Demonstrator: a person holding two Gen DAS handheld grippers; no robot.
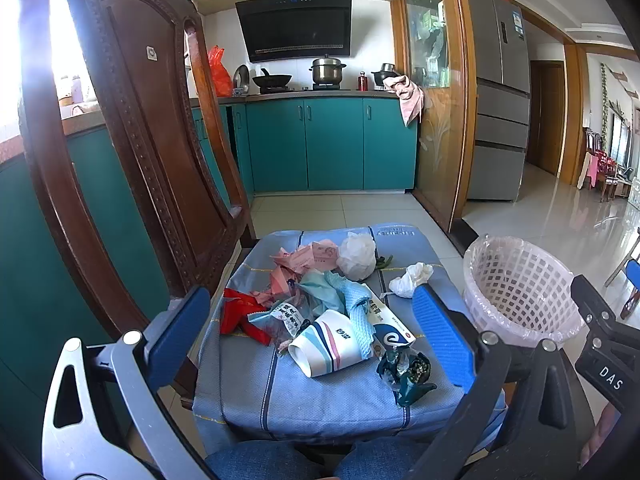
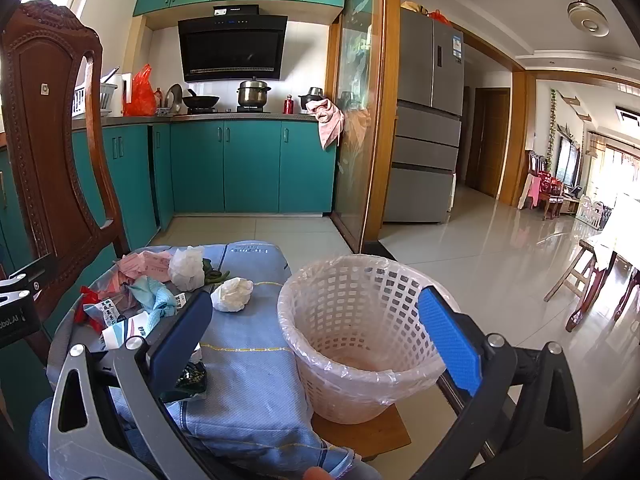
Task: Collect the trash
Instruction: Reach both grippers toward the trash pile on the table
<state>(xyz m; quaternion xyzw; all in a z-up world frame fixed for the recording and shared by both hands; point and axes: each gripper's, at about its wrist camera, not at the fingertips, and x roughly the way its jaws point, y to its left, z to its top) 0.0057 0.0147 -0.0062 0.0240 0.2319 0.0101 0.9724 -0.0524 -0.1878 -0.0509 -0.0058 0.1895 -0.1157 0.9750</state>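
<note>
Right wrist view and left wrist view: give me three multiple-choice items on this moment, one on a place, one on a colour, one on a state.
1. Where does the basket stand relative to the blue cloth?
A. to its right
B. on its middle
C. behind the chair

2. What colour are the kitchen cabinets?
A. white
B. teal
C. brown

3. How is the left gripper?
A. shut on the paper cup
B. open, holding nothing
C. shut on a tissue

Answers: 1 A, it stands off the cloth's right edge; 2 B, all doors are teal; 3 B, its jaws stand wide apart over the paper cup.
</note>
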